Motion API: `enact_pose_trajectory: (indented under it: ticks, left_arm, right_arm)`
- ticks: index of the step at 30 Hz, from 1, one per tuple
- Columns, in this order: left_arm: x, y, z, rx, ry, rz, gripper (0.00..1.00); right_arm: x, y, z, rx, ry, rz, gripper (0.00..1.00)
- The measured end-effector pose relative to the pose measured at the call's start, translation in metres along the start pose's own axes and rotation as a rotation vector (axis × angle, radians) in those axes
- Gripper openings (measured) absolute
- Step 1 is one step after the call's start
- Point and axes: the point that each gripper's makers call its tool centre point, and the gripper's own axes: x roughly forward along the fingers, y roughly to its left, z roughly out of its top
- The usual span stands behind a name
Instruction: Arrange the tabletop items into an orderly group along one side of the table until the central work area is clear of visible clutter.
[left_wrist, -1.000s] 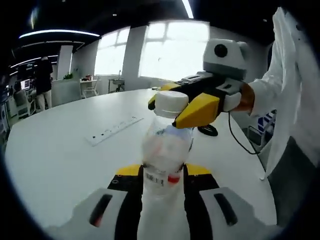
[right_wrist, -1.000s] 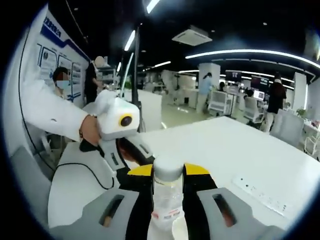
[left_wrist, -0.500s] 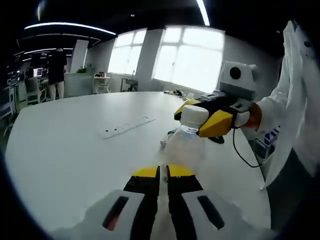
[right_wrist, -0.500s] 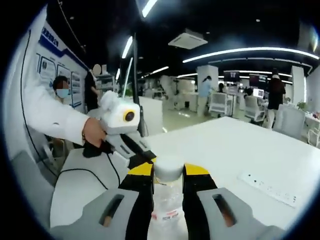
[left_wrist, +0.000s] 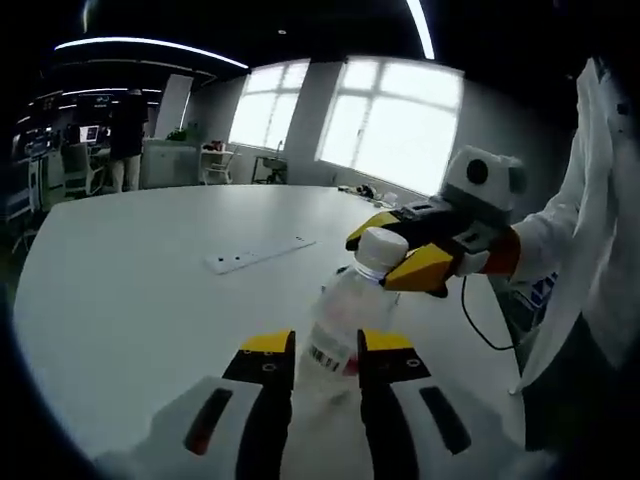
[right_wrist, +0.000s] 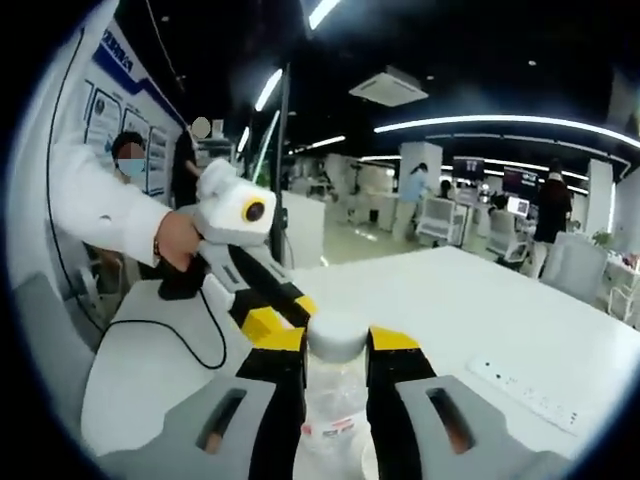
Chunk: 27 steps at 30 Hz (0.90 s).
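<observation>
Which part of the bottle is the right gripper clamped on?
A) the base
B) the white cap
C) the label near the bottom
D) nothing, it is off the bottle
B: in the left gripper view, the right gripper closes on the white cap at the top of the bottle; the right gripper view shows the same cap between its jaws.

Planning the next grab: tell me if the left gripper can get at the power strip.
Probably not yet: the left gripper has the bottle between its jaws, though bare table leads to the power strip.
</observation>
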Motion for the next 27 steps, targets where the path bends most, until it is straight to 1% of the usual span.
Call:
enact_pose_trajectory:
  ticks: [7,9,11,14,16,20,27]
  left_arm:
    - [-0.003,-0.008,0.002,-0.004,0.004,0.005,0.27]
    - [-0.005,-0.009,0.002,-0.001,0.005,0.009,0.27]
    - [-0.007,-0.010,0.003,-0.003,0.005,0.011,0.28]
    - [-0.010,-0.013,0.004,0.001,0.007,0.017,0.28]
    - [-0.011,-0.015,0.006,0.003,0.007,0.021,0.29]
    - [-0.013,-0.020,0.009,0.003,0.008,0.024,0.33]
    - [-0.018,-0.031,0.017,-0.001,0.009,0.031,0.41]
  right_arm:
    - [-0.003,0.002,0.000,-0.001,0.011,0.007,0.21]
    - [-0.004,0.002,0.002,0.002,0.006,0.007,0.23]
    - [-0.005,0.001,0.003,0.002,0.000,0.000,0.29]
    - [-0.006,0.002,0.003,0.007,0.003,0.001,0.29]
    - [-0.008,0.002,0.006,0.018,-0.005,-0.003,0.33]
    - [-0.013,0.001,0.010,0.023,-0.010,-0.015,0.38]
    - [-0.032,-0.006,0.017,0.054,-0.022,-0.052,0.45]
